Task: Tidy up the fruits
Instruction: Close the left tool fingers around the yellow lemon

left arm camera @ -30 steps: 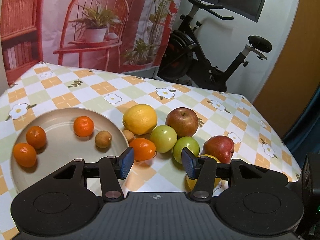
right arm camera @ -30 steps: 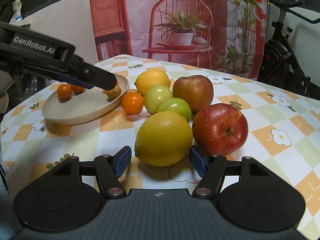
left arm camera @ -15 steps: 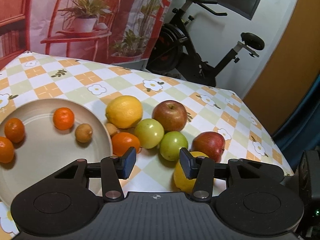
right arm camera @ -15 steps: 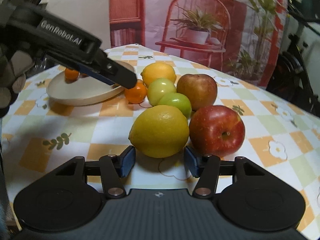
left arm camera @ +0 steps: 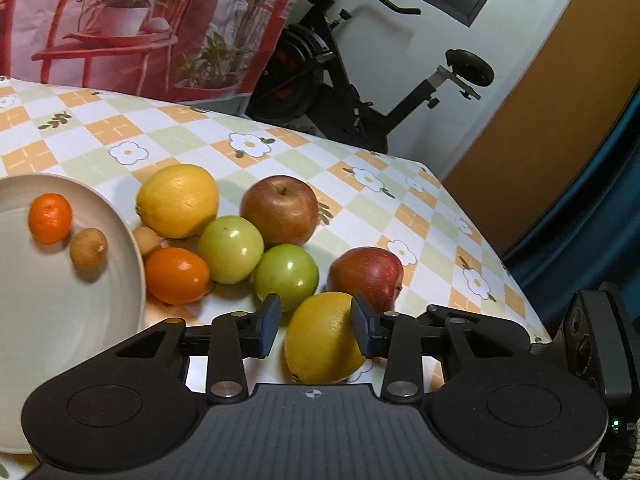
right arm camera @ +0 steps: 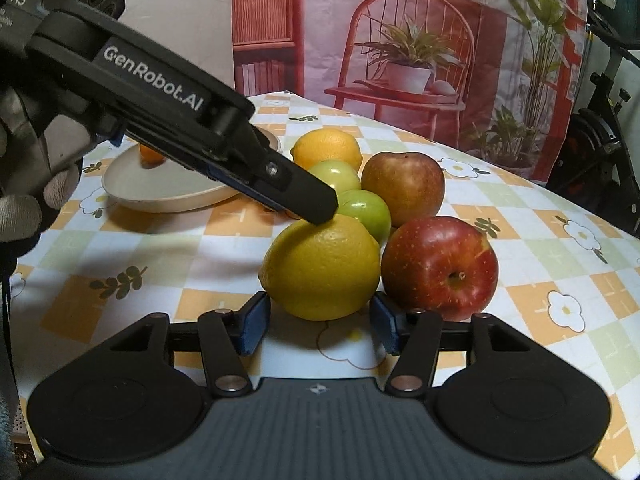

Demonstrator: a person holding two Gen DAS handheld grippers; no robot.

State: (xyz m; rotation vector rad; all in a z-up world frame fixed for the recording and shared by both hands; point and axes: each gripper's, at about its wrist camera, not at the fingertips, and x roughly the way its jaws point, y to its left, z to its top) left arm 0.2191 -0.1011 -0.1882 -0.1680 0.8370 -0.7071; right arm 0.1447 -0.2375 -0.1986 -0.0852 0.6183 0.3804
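Right wrist view: my left hand-held gripper (right arm camera: 320, 212), jaws just narrowing yet clear, crosses the lemon (right arm camera: 322, 268); right hand-held gripper (right arm camera: 320, 320) gapes unclamped beside the red apple (right arm camera: 440, 266).

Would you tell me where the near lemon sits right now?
In the right wrist view the near lemon lies centre front on the tablecloth, against the red apple, just beyond the right gripper.

My left gripper (right arm camera: 316, 208) crowds the near lemon (right arm camera: 322, 268) at twelve o'clock; red apple (right arm camera: 440, 266) blocks three; bare tablecloth (right arm camera: 168, 256) lies open at nine.
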